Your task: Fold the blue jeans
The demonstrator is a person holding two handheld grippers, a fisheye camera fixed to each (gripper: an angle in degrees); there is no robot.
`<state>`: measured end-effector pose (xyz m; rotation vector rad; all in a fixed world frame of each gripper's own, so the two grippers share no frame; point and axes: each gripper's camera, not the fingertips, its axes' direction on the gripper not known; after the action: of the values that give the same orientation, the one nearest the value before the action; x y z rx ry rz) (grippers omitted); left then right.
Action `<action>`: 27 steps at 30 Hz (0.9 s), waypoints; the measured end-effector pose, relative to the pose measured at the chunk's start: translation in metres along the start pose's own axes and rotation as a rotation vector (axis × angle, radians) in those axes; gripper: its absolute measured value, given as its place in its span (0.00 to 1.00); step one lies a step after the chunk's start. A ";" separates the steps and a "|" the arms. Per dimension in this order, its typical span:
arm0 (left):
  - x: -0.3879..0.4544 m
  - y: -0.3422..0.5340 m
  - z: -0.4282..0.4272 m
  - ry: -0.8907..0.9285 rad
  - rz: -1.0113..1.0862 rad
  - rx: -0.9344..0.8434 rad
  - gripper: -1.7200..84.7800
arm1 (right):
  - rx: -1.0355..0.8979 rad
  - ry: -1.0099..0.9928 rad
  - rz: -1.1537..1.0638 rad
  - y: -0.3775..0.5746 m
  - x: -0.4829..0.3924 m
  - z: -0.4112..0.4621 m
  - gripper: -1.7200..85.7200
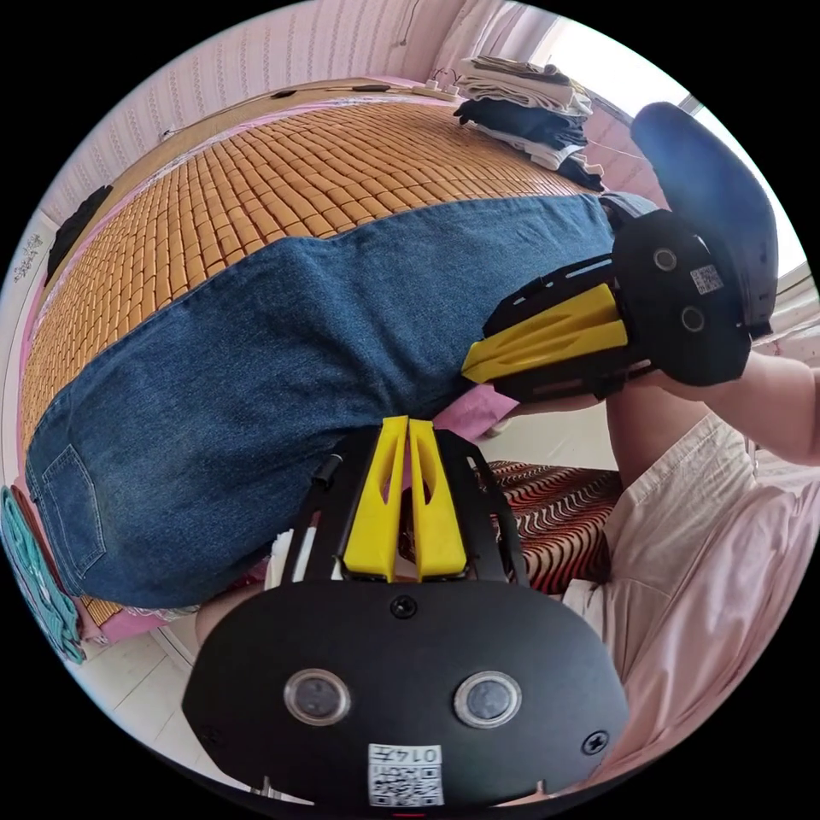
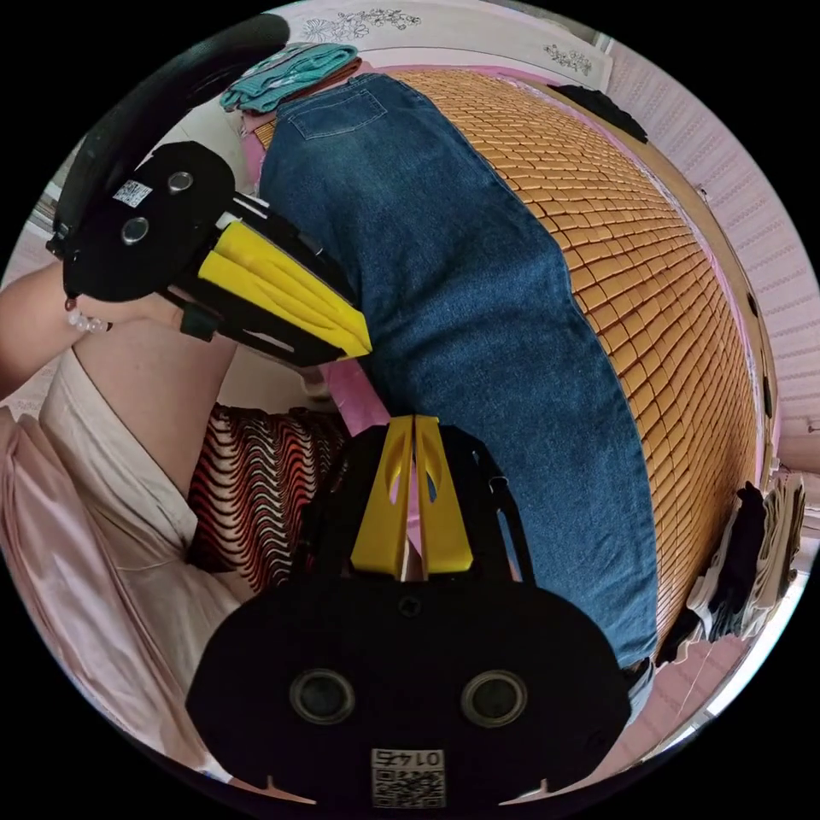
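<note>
The blue jeans (image 1: pixel 282 342) lie flat and lengthwise on a bamboo mat (image 1: pixel 282 171), back pocket at one end. In the left gripper view my left gripper (image 1: pixel 407 423) has its yellow jaws pressed together, tips at the denim's near edge, and no cloth shows between them. My right gripper (image 1: pixel 467 371) comes in from the right, also shut, its tips touching the same edge. In the right gripper view the jeans (image 2: pixel 478 325) run up the frame. There my right gripper (image 2: pixel 414 420) is shut at the edge, and my left gripper (image 2: pixel 366 344) rests against it further along.
A stack of folded clothes (image 1: pixel 530 102) sits at the mat's far corner. Teal cloth (image 2: pixel 290 68) lies by the waistband end. A pink sheet (image 1: pixel 465 414) shows under the mat's near edge. A person's leg and pale pink clothing (image 1: pixel 709 547) stand close, beside a red-and-black striped rug (image 1: pixel 555 512).
</note>
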<state>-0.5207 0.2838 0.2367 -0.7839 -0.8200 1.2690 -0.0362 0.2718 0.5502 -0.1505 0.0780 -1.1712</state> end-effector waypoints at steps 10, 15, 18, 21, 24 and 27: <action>0.013 0.012 -0.018 -0.042 0.002 0.086 0.01 | 0.006 -0.003 -0.033 -0.060 0.029 -0.035 0.01; 0.027 0.011 0.012 -0.120 0.061 0.097 0.01 | 0.013 0.057 0.056 -0.116 0.073 -0.034 0.01; 0.022 0.019 0.015 -0.080 0.026 0.117 0.01 | -0.056 -0.029 0.100 -0.138 0.089 -0.006 0.01; 0.012 0.026 0.017 -0.019 -0.002 0.132 0.01 | -0.103 -0.086 0.095 -0.145 0.105 -0.006 0.01; 0.013 0.030 0.019 -0.025 0.012 0.137 0.01 | -0.169 -0.085 0.025 -0.156 0.117 -0.015 0.01; 0.016 0.036 0.022 -0.046 0.009 0.161 0.01 | -0.188 -0.036 0.041 -0.160 0.133 -0.008 0.01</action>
<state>-0.5554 0.3057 0.2175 -0.6319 -0.7416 1.3476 -0.1316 0.0882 0.5695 -0.3344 0.1589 -1.1195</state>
